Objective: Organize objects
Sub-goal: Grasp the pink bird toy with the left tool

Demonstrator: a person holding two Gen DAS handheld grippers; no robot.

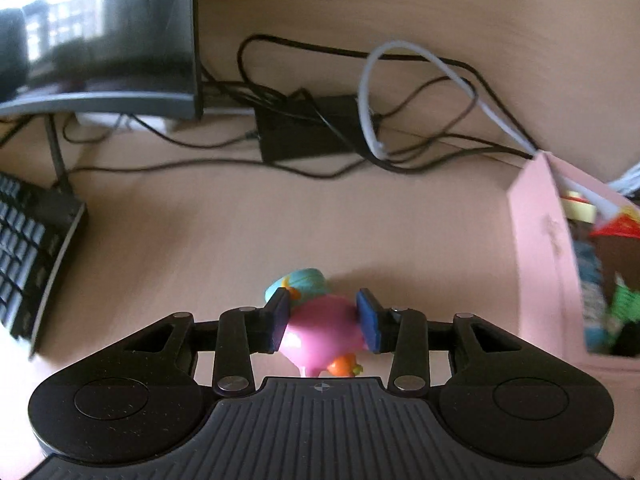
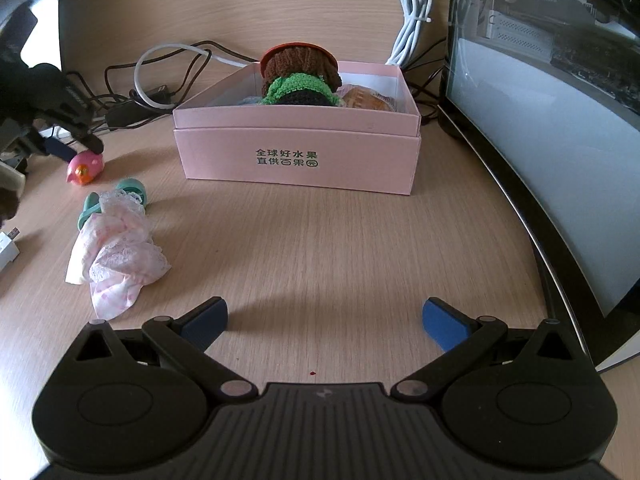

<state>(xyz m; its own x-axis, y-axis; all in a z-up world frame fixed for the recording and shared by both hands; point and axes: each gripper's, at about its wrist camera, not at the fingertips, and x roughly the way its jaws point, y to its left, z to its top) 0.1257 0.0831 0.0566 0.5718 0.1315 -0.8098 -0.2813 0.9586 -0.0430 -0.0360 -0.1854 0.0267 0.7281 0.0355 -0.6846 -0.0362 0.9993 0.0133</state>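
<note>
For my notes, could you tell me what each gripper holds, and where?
The left gripper flanks the pink toy's round body; contact is unclear. The right gripper holds nothing.

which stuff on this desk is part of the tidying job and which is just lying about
Part of the job:
- pink toy, between the left tongs
- pink box, already holding knitted items
- lace cloth
- teal clip

Just lying about:
- keyboard
- monitor
- black cables
- white cable
</note>
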